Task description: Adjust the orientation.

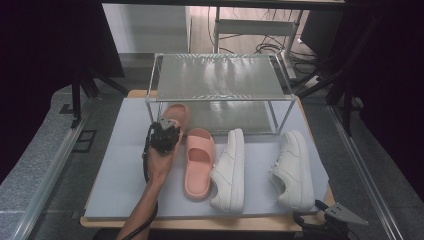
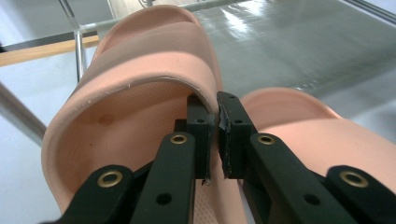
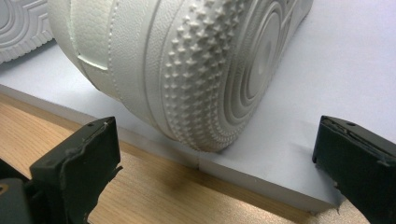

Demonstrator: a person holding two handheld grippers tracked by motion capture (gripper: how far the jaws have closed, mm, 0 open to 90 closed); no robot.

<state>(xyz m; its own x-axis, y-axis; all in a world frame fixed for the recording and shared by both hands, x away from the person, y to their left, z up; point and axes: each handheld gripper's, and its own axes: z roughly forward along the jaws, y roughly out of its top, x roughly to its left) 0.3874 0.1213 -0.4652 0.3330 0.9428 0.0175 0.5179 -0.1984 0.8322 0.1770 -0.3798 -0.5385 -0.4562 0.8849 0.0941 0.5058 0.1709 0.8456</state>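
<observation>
Fingers (image 2: 212, 135) astride pink slide's (image 2: 140, 60) strap edge

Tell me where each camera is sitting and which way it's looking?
High view: above the table's near edge, looking forward and down at the rack, two pink slippers and two white sneakers; a forearm holds the left gripper.
Left gripper view: on the left gripper, looking along its jaws, shut on the strap of the held pink slipper.
Right gripper view: on the right gripper, low at the table's edge, jaws open, facing the right sneaker.
Shared: the held pink slipper and right sneaker appear from above too.
</observation>
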